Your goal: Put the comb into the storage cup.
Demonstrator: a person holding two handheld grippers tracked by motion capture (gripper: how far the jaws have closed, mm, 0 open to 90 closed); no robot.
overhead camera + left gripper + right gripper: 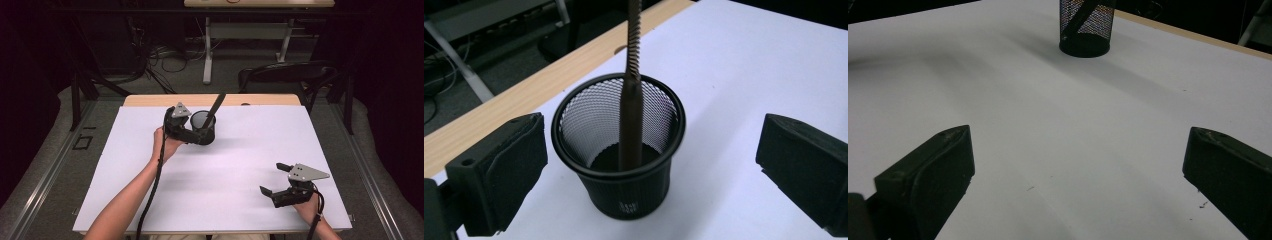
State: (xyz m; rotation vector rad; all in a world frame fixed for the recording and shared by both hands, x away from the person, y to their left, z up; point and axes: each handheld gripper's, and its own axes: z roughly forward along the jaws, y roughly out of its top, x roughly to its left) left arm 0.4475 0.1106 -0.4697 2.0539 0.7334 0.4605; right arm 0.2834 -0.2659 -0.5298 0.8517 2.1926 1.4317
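A black mesh cup point(203, 128) stands upright on the white table sheet point(240, 150), toward the back left. A long dark stick-like tool point(216, 107) leans in it, poking out over the far rim; its upper shaft is ribbed point(633, 45). My left gripper point(196, 136) is right beside the cup on its near-left side, and in the left gripper view my left gripper point(651, 145) is open wide, its pads clear of the cup point(619, 150). My right gripper point(272, 178) rests at the front right, open and empty point(1078, 150), facing the distant cup point(1085, 27).
The sheet covers a wooden table whose bare edge point(150, 100) shows at the back. A black chair point(287, 72) stands just behind the table on the right. Cables and a table leg point(207, 50) are on the floor beyond.
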